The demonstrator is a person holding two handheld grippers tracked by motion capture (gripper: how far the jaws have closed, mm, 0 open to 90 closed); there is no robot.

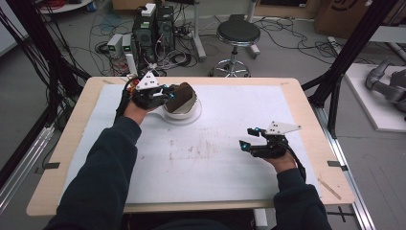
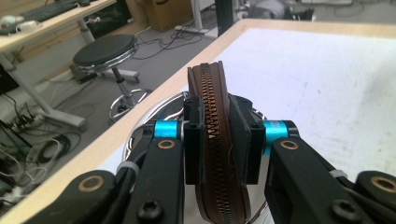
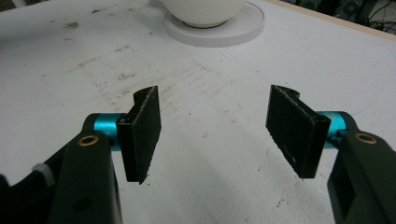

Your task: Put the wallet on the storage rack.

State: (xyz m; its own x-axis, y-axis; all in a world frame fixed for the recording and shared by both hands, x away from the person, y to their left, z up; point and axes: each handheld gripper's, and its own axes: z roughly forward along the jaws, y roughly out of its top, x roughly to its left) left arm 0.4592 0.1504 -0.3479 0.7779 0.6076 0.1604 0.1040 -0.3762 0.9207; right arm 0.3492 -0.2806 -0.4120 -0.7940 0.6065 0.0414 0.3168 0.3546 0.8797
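- Where the high view looks down on the desk, a brown zippered pouch is seen clamped by the left gripper directly over a white bowl, which stands on a round white coaster near the far edge of the white mat. The right gripper is held low over the mat, well apart from the bowl, with nothing between its spread jaws. A dark stool is seen on the floor beyond the desk.
- In the left gripper view, the pouch is shown pinched upright between the two pads, its zipper (brass-coloured teeth) running up the middle edge-on. The jaws of the left gripper are closed on the pouch from both sides. The bowl's rim is glimpsed just behind and below.
- In the right gripper view, the jaws of the right gripper are seen standing apart and empty, over the stained mat. The bowl and its coaster are placed at the top of the picture, well ahead of the pads.
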